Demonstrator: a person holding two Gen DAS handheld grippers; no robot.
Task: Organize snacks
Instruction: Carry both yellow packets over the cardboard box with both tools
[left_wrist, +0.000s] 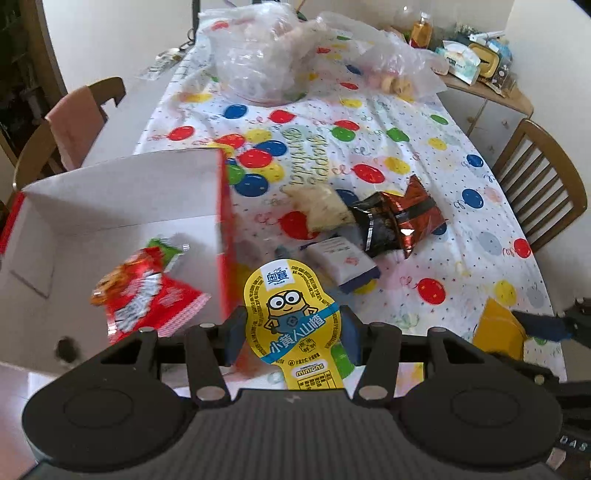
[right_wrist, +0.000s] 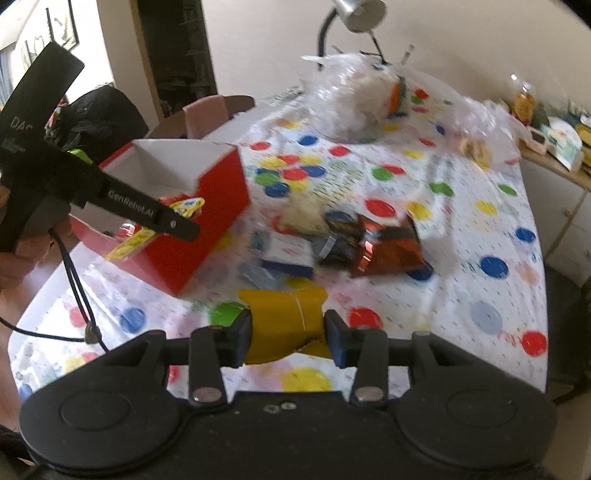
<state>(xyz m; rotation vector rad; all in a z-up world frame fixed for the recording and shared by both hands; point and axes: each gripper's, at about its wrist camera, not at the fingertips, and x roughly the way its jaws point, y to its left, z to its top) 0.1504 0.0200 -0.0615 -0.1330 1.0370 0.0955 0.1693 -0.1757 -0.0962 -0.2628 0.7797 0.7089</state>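
While clamped, Minions snack (left_wrist: 293, 321) fills left gripper (left_wrist: 293, 334).

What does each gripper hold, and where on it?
Left gripper clamps the Minions snack pack across its middle; right gripper clamps a plain yellow packet by its sides.

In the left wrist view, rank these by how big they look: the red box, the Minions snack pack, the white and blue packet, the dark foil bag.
1. red box
2. Minions snack pack, though closest to the camera
3. dark foil bag
4. white and blue packet
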